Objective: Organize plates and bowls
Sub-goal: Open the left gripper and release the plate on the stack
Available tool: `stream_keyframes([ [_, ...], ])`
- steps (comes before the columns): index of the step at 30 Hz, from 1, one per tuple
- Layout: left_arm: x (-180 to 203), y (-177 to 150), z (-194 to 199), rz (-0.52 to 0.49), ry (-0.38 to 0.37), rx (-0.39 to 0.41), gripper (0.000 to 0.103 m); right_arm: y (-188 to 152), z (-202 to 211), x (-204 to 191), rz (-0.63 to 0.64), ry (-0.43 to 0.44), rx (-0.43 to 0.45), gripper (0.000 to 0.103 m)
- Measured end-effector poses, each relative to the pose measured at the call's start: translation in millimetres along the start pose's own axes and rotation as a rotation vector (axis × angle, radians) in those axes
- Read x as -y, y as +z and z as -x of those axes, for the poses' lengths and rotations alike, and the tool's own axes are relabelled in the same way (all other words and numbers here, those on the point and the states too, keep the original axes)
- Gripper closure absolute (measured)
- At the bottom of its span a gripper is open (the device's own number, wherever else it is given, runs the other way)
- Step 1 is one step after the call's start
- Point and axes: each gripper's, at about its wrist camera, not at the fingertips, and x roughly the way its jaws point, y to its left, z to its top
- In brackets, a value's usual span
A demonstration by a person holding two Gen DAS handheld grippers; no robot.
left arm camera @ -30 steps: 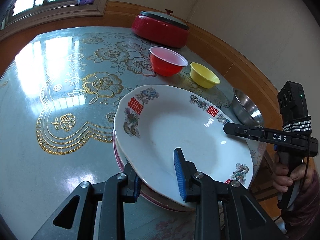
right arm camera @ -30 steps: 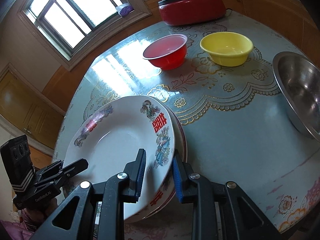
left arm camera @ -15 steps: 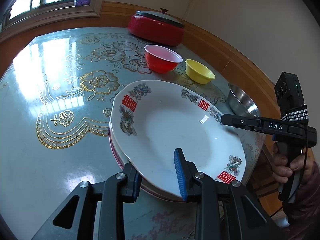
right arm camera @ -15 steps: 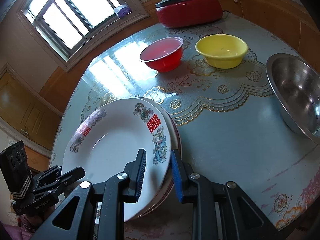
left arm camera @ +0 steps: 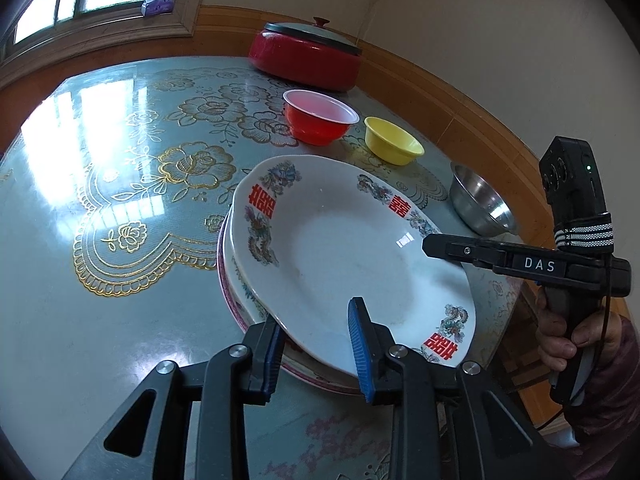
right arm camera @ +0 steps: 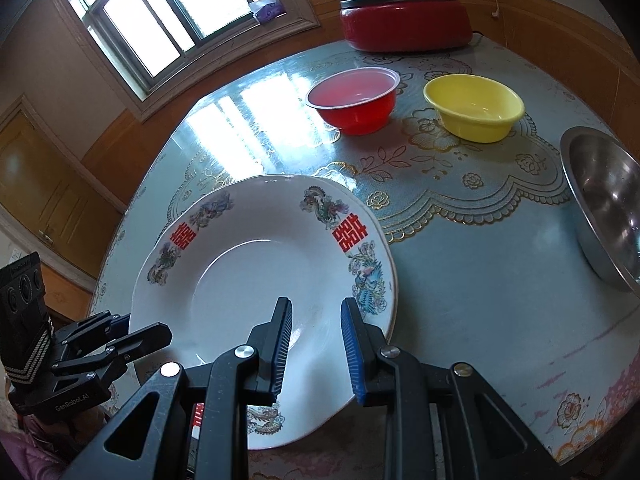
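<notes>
**Both grippers at the stacked plates, fingers apart**

White plate (left arm camera: pixel 344 256) w/ red double-happiness marks sits on top of a pink-rimmed plate (left arm camera: pixel 234 308), lower centre of the left wrist frame, on the counter (left arm camera: pixel 120 320). Top plate is offset toward the lower right, so the pink rim shows only along the left edge.

Left gripper (left arm camera: pixel 316 344): fingers apart, straddling the near rim of the white plate, one blue pad (left arm camera: pixel 360 344) over the plate's inside, the other outside the rim. Can't tell if either pad touches.

Right gripper (right arm camera: pixel 316 344): fingers apart too, both over the white plate (right arm camera: pixel 248 276) at lower centre of the right wrist frame; contact can't be told. In the left view it reaches in from the right edge, tip over the plate's far rim.

Upper part of both frames: red bowl (right arm camera: pixel 354 100) and yellow bowl (right arm camera: pixel 474 106) side by side, apart. Steel bowl (right arm camera: pixel 608 208) at right edge. Red lidded pot (right arm camera: pixel 404 20) at the back near the wall. Window (right arm camera: pixel 168 12) upper left.
</notes>
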Motion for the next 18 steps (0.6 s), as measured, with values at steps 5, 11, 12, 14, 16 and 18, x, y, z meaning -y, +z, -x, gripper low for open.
stream_keyframes([
  [5,-4.2,-2.4,7.7,0.016,-0.007,0.017,0.073,-0.6,-5.7,-3.0,0.022,0.009,-0.025,0.080],
  [11,-9.6,-3.6,15.0,0.043,0.001,0.036,0.073,-2.1,-12.5,-11.7,0.059,0.004,-0.050,0.080],
  [12,-11.5,-4.2,15.9,0.052,0.008,0.037,0.073,-2.4,-13.9,-13.0,0.064,0.005,-0.054,0.080],
  [14,-15.8,-4.5,19.3,0.068,0.003,0.051,0.074,-3.4,-16.1,-16.6,0.081,0.002,-0.061,0.080],
  [16,-16.9,-3.0,24.6,0.072,-0.011,0.072,0.074,-4.4,-17.9,-21.1,0.109,-0.028,-0.063,0.080],
  [18,-17.0,-1.3,25.8,0.069,0.011,0.079,0.074,-5.1,-19.7,-24.1,0.121,-0.040,-0.071,0.080],
])
